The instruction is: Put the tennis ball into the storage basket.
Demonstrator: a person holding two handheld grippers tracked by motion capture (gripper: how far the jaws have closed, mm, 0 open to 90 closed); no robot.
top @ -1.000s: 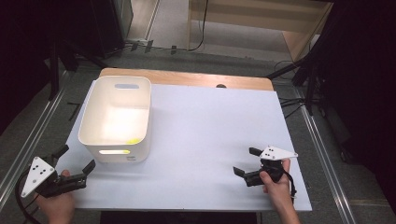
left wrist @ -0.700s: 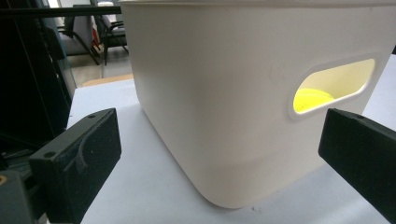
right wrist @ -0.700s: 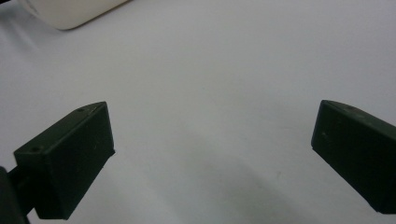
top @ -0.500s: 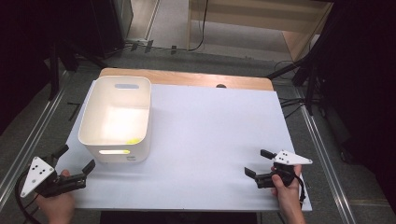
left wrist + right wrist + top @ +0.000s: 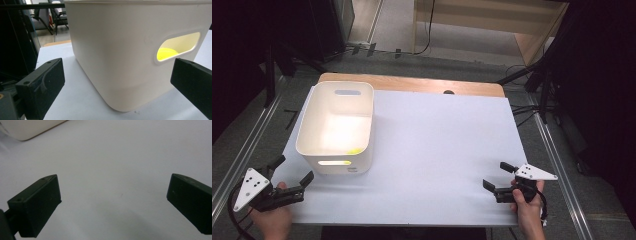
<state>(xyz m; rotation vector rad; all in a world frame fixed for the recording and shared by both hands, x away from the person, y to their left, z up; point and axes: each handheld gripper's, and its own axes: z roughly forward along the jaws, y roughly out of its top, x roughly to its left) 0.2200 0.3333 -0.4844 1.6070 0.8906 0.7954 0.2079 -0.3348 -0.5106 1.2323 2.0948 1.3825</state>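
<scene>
From the high view, your left gripper (image 5: pixel 292 172) sits just short of the white bin (image 5: pixel 337 127), jaws apart and empty, while your right gripper (image 5: pixel 501 176) rests well off to the side, also spread and empty. In the left gripper view, the bin's handle slot (image 5: pixel 178 46) lies ahead and rightward, a yellow ball (image 5: pixel 167 53) inside. The right gripper view has bare white tabletop (image 5: pixel 112 170) between the jaws. You look between steps; next, advance the left gripper toward the bin wall.
</scene>
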